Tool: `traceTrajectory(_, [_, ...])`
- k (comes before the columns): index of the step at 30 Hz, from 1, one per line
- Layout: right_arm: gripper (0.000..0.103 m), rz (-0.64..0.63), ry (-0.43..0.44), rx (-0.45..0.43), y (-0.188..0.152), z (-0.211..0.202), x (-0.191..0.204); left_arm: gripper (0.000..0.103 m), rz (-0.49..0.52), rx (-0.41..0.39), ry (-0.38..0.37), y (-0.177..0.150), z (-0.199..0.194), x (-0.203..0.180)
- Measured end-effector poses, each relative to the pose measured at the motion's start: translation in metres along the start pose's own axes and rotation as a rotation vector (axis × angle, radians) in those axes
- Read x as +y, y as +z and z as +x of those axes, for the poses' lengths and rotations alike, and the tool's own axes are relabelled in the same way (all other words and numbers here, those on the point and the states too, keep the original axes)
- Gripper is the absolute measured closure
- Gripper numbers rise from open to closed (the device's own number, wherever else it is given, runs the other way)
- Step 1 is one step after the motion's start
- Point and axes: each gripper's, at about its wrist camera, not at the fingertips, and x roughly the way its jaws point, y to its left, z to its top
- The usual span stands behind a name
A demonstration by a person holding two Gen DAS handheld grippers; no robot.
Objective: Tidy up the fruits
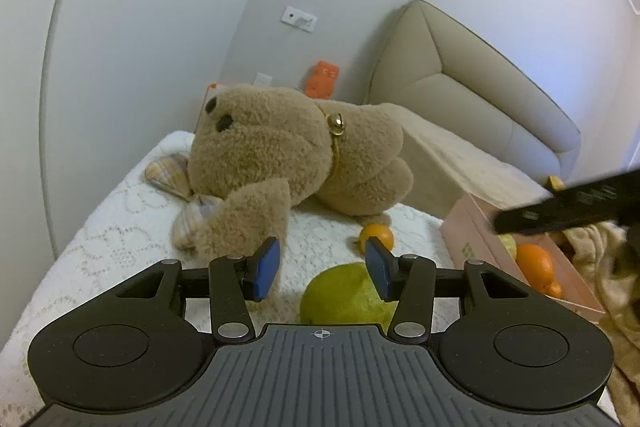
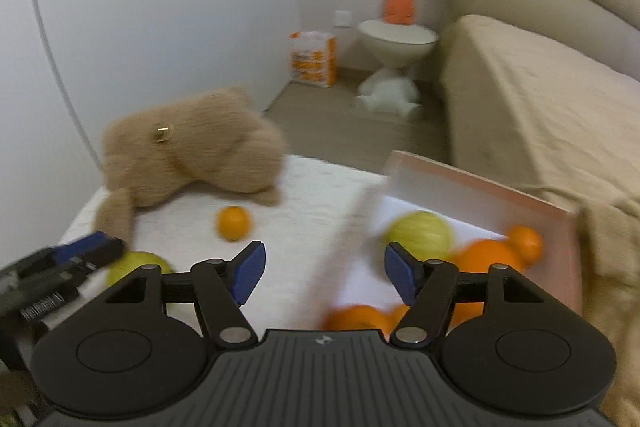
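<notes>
A green fruit (image 1: 344, 297) lies on the white lace cloth (image 1: 100, 247), just below my left gripper (image 1: 322, 255). That gripper is open; its right pad (image 1: 378, 269) overlaps the fruit in the picture and the left pad stands clear. A small orange (image 1: 376, 235) lies farther on, by the plush bear. My right gripper (image 2: 325, 259) is open and empty over the near wall of the pink box (image 2: 480, 183). In the box lie a green fruit (image 2: 420, 233) and several oranges (image 2: 488, 255). The right wrist view is blurred.
A big tan plush bear (image 1: 280, 155) lies across the far part of the cloth. The pink box (image 1: 476, 239) stands at the cloth's right edge, beside a beige bed (image 2: 540, 107). On the floor beyond are a small round table (image 2: 396, 39) and an orange-and-white bag (image 2: 314, 59).
</notes>
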Motion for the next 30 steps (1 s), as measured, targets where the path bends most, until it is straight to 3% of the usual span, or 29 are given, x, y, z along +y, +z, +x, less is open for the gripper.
traceTrajectory(2, [0.049,0.000,0.034,0.027,0.010,0.016,0.020,0.051,-0.008,0.004,0.008,-0.003,-0.001,0.003])
traceTrajectory(6, [0.050,0.052,0.082,0.097,0.024,0.061,0.047,0.051,-0.001,0.002,0.020,-0.004,-0.003,0.003])
traceTrajectory(11, [0.051,0.027,-0.014,0.154,0.028,0.115,0.070,0.051,0.005,0.011,0.016,-0.005,-0.004,0.002])
traceTrajectory(13, [0.058,0.013,-0.028,0.165,0.026,0.127,0.074,0.051,0.007,0.012,0.015,-0.005,-0.005,0.001])
traceTrajectory(14, [0.069,0.013,-0.022,0.173,0.025,0.130,0.075,0.051,0.007,0.013,0.015,-0.005,-0.005,0.001])
traceTrajectory(15, [0.069,0.015,-0.013,0.183,0.023,0.131,0.075,0.051,0.006,0.013,0.016,-0.005,-0.005,0.001])
traceTrajectory(18, [0.069,-0.001,-0.009,0.160,0.017,0.118,0.077,0.051,0.009,0.013,0.016,-0.005,-0.004,0.001])
traceTrajectory(23, [0.069,-0.034,0.025,0.067,-0.008,0.056,0.074,0.051,0.007,0.011,0.016,-0.006,-0.005,0.001])
traceTrajectory(28, [0.069,0.013,0.053,-0.012,-0.060,-0.010,0.050,0.051,-0.003,-0.002,0.014,-0.006,-0.007,0.004])
traceTrajectory(30, [0.069,0.045,0.010,-0.029,-0.087,-0.026,0.033,0.051,0.025,-0.011,0.006,-0.007,-0.007,0.000])
